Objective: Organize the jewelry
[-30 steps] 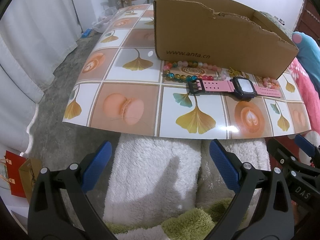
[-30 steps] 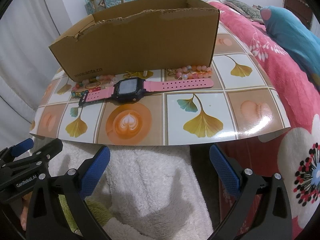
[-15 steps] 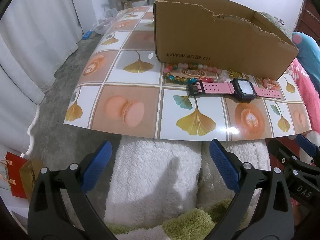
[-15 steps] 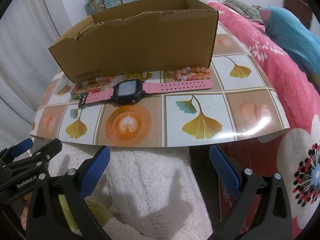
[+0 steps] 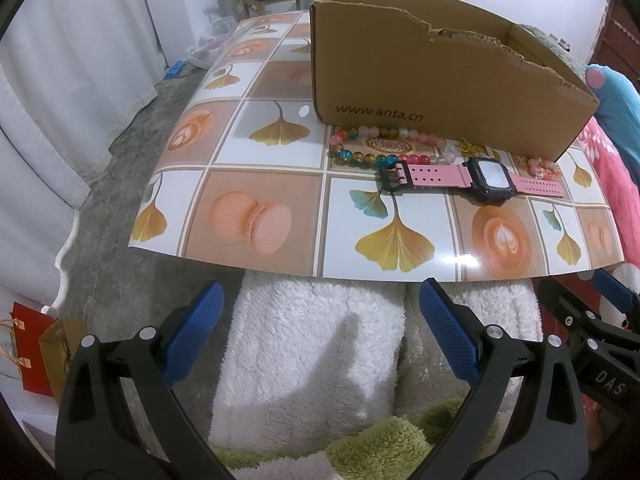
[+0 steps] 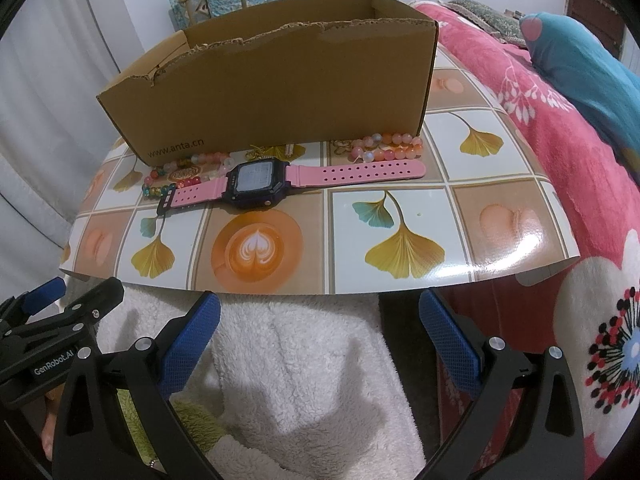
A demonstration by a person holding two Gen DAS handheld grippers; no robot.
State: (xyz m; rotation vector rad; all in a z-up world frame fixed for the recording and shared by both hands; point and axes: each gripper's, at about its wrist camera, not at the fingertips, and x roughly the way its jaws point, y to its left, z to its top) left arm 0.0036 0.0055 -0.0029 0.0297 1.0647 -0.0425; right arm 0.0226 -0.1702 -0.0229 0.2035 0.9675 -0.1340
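Claws level: left claw (image 5: 318, 338), right claw (image 6: 320, 336) spread wide, short of mat (image 5: 264, 184).

The watch (image 6: 256, 182) was pink-strapped with a dark case. The box (image 6: 280, 92) was plain brown. The surface (image 6: 400, 240) bore ginkgo-leaf and latte tiles.

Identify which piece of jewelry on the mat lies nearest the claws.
The pink watch: it lies in front of both bead bracelets, the multicolored one and the pink-orange one, which sit against the cardboard box.

"www.anta.cn" on cardboard box (image 5: 440, 92) (brown), "GenRobot.AI" on left tongs (image 6: 44, 320)
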